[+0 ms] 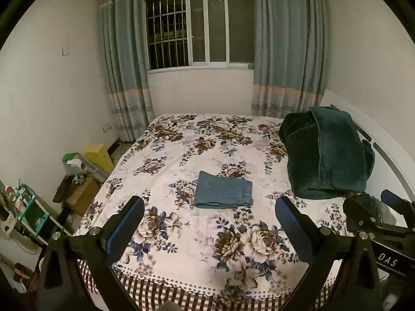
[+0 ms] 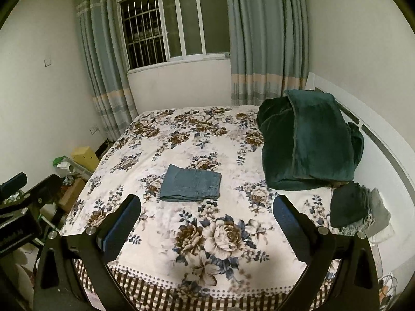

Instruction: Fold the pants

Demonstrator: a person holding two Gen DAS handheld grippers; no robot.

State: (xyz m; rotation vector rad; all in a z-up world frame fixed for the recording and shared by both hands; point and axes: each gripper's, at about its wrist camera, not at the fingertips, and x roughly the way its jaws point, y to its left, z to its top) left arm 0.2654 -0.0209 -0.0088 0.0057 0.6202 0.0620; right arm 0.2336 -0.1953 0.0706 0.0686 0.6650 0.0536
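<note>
The folded pants [image 1: 223,190] lie mid-bed on the bedspread [image 1: 207,235], a blanket heap [image 1: 326,153] right of them by the headboard [image 2: 384,134], window [image 1: 199,28] behind, boxes [image 1: 85,191] left of the bed.

Black left gripper [image 1: 209,216], blue-padded jaws, silver screws, perhaps "DAS" lettering

Both wrist cameras looked down from the foot of the bed [image 1: 160,155], facing the window [image 1: 199,28]. The left view sat slightly leftward. Both shared the bed, the pants [image 1: 223,193] and the curtains [image 2: 267,39].
</note>
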